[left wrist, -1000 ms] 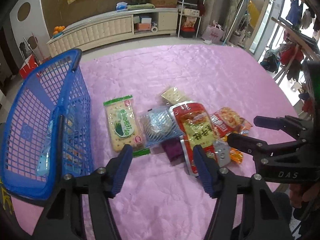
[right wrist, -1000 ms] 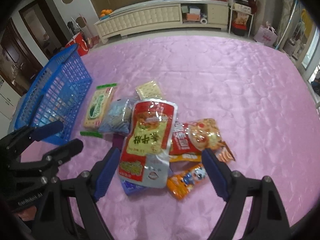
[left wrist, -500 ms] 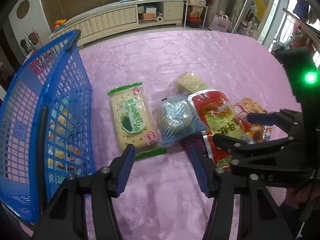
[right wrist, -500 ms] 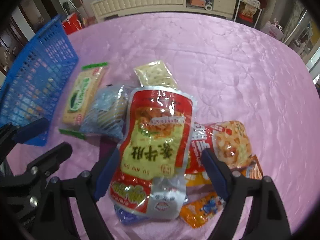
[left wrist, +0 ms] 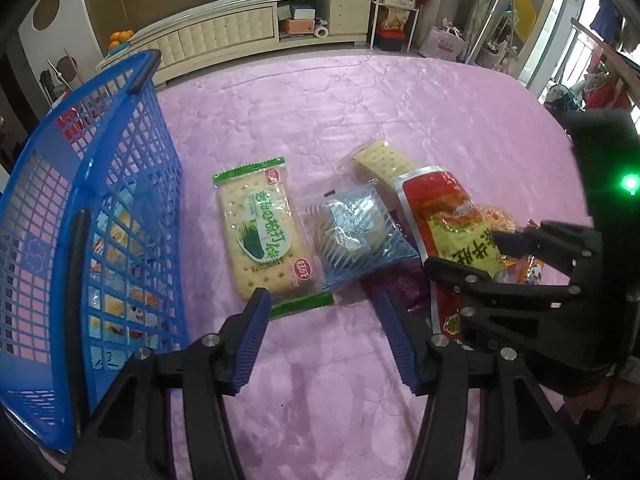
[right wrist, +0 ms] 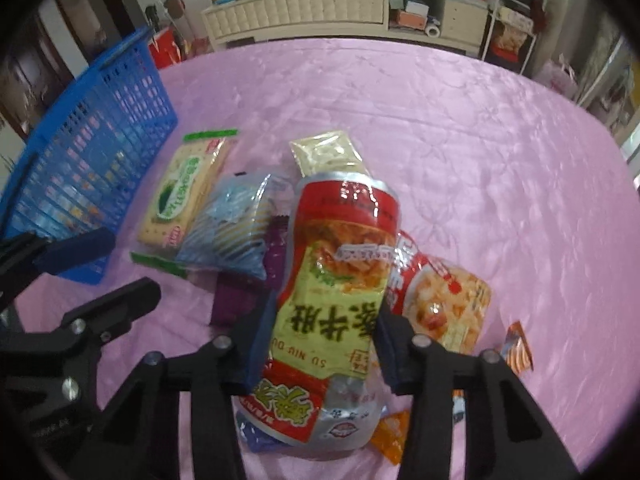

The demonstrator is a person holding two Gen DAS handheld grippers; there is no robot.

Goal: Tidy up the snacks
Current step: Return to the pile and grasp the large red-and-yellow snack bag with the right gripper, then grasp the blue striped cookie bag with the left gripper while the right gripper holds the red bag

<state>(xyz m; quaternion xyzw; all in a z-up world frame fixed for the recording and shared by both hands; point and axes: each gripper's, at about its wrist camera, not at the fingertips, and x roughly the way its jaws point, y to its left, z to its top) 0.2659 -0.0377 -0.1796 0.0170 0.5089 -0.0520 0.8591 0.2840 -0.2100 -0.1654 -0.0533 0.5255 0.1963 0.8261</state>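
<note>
Red-and-yellow pouch point(right wrist: 340, 292) lies atop the snack pile on the pink cloth point(right wrist: 460, 128), pinched between the right gripper's point(right wrist: 320, 332) fingers, while the left gripper point(left wrist: 320, 312) hangs spread apart near the cracker pack point(left wrist: 260, 236) beside the blue basket point(left wrist: 132, 184).

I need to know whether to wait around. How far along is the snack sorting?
Early. The blue basket already holds a few packets. The right hand-held gripper straddles the big red and yellow bag, though I can't tell if it's clamped. The left hand-held gripper is open, near the green cracker pack. The blue-striped packet and several others remain on the pink cloth.
</note>
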